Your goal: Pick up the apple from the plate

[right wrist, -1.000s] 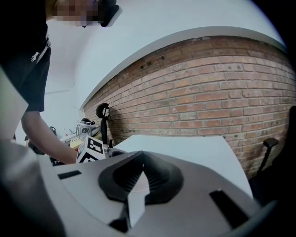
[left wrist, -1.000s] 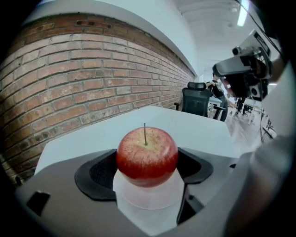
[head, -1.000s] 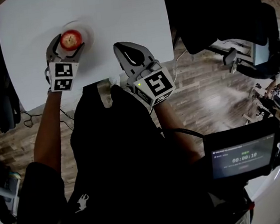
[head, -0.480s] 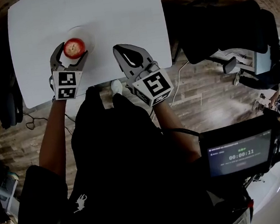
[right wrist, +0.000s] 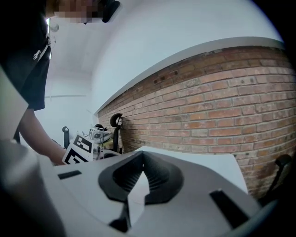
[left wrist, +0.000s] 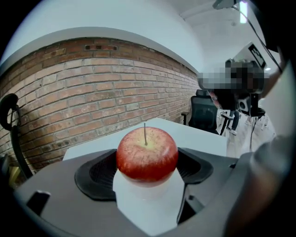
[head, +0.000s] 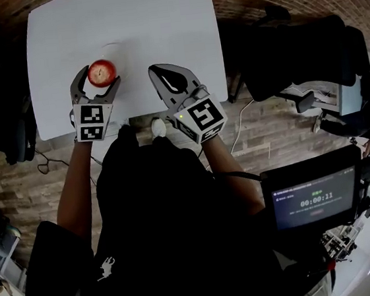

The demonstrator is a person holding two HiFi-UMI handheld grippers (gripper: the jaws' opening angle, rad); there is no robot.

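A red apple (head: 101, 72) with a short stem sits between the two jaws of my left gripper (head: 101, 74), which is shut on it. In the left gripper view the apple (left wrist: 146, 152) fills the gap between the dark pads (left wrist: 98, 173), above the white table. The white plate (head: 117, 51) shows faintly on the table just beyond the apple, with nothing on it. My right gripper (head: 164, 72) hovers over the table's near edge to the right of the apple. Its jaws meet at the tips with nothing between them (right wrist: 142, 157).
The white table (head: 157, 21) ends just under both grippers, with wooden floor below. A brick wall (right wrist: 222, 111) lies beyond the table. Black office chairs (head: 292, 39) stand to the right, a dark bag (head: 10, 131) to the left, and a timer screen (head: 315, 199) at lower right.
My left gripper has drawn back toward the table's near edge with the apple in it, off the plate. The right gripper has held its place by the table edge.
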